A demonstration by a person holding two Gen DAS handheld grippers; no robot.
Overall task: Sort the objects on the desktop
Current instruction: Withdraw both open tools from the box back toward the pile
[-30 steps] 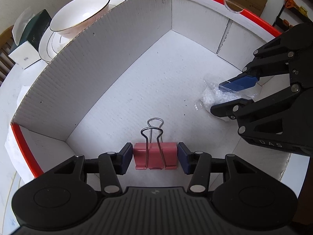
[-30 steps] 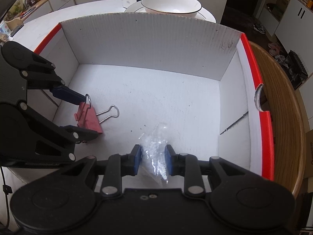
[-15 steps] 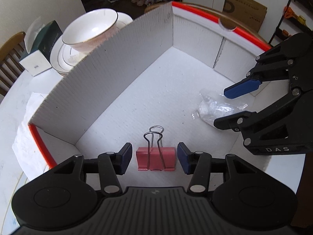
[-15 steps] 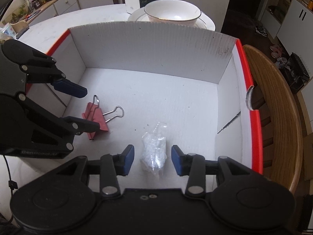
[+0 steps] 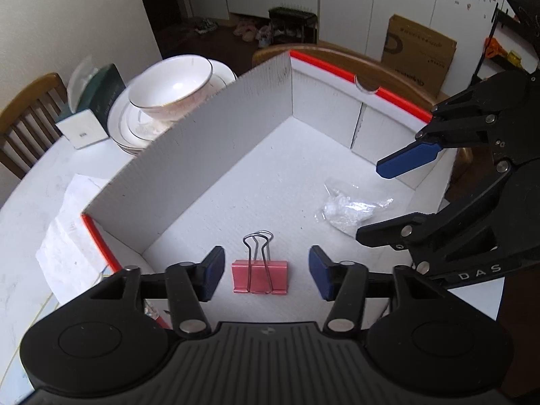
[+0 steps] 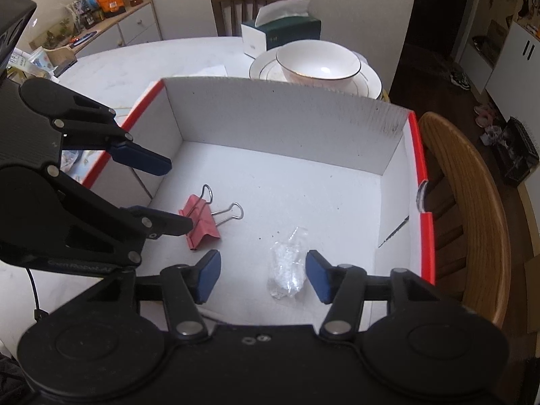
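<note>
The box [image 6: 283, 125], white card with red-edged rims, is sitting on the table [image 6: 141, 64] and serves here as the landmark. Left of the box, the left gripper [image 5: 266, 275] is hanging over its near left corner; its jaws have just been opening, and they are standing apart with a gap on either side of the clip [image 5: 259, 276], gripping nothing. The clip, a pink binder clip with wire handles, is lying flat on the box floor near the left wall, one handle folded over it and the other pointing toward the middle of the box.

Further right on the same floor, the bag [image 6: 287, 266] is lying near the front edge of the box, well apart from the clip; it is a small clear plastic bag, and it seems to be holding small white pieces, though the view is too blurred to be sure. The right gripper [image 6: 263, 275] is hanging over it; its jaws have just been opening as well, and they are standing wide, with the bag lying loose between them, nearer the right pad.

Behind the box, a bowl [image 6: 317, 62] is resting in stacked plates [image 6: 266, 67], with a tissue box [image 6: 280, 30] just beyond. A wooden chair [image 6: 472, 209] is standing against the box's right wall.
</note>
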